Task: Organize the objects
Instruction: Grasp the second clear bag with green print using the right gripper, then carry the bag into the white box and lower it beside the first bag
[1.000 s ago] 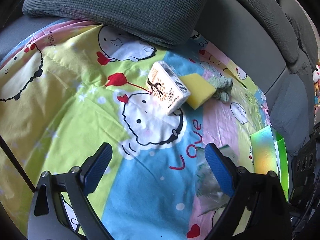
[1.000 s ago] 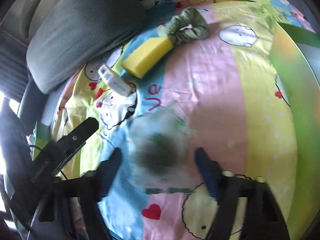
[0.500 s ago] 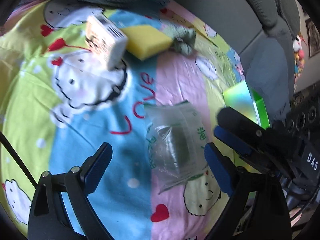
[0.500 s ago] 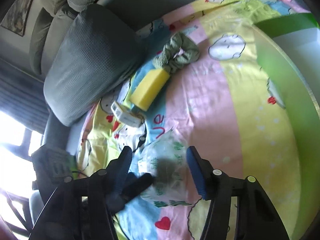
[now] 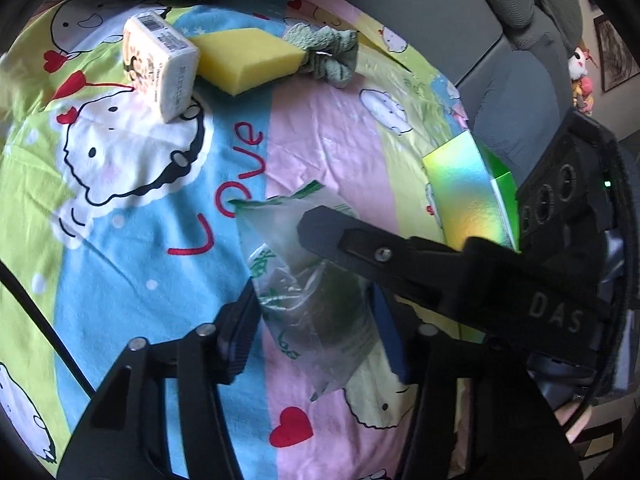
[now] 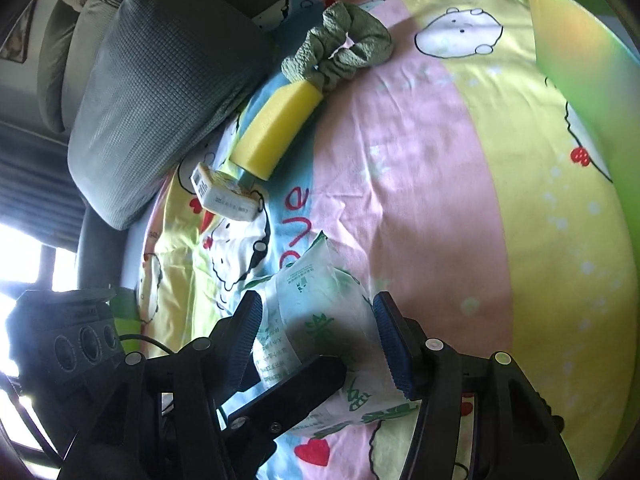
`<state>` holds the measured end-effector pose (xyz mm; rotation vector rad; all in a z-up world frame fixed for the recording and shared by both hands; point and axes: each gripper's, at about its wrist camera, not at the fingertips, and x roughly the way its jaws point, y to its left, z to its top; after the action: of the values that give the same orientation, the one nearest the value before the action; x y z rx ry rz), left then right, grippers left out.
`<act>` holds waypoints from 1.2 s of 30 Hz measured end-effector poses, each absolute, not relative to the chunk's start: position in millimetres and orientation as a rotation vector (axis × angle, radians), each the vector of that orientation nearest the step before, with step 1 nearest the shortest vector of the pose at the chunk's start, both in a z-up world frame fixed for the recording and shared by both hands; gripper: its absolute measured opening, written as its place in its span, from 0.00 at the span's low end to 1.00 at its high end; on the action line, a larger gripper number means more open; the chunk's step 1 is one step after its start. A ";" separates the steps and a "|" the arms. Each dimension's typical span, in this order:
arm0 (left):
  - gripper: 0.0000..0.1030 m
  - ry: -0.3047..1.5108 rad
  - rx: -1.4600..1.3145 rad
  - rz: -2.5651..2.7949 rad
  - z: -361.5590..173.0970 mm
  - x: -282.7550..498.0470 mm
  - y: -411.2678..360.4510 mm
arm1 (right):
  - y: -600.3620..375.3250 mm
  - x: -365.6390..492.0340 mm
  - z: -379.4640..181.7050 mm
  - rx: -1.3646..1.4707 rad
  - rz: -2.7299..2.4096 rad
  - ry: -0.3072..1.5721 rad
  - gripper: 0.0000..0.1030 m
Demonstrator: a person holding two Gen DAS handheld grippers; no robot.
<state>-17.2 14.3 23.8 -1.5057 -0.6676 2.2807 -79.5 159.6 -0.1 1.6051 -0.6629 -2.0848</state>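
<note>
green box (image 6: 580, 40) cut off, bag's dark contents (image 5: 332, 304) unclear

A cartoon-printed bedsheet (image 5: 328, 128) with red hearts and the word "Love" is covering the sofa seat, a grey waffle-textured cushion (image 6: 160, 92) is leaning at its far edge, a small doll (image 5: 581, 76) is sitting beyond the grey armrest (image 5: 516, 108), and a framed picture (image 5: 614, 56) is hanging on the wall.

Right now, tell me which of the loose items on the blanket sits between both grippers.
The clear plastic bag with green print. Left gripper and right gripper both straddle it; the small carton, yellow sponge and green scrunchie lie farther off.
</note>
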 end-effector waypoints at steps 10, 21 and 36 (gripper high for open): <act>0.46 -0.585 -1.361 2.360 50.5 -8.4 26.5 | 166.5 -67.1 26.3 1.467 -2.138 -0.675 0.58; 0.46 -0.529 -1.189 2.414 81.1 5.2 39.2 | 180.3 -49.9 64.2 1.307 -2.236 -0.654 0.58; 0.46 -0.479 -0.948 2.426 116.5 28.3 60.7 | 197.3 -18.1 111.8 1.111 -2.392 -0.582 0.58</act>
<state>28.3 60.7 116.5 -0.9476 -0.4794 2.4259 -18.1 197.3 111.8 1.1106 -0.5820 -2.3916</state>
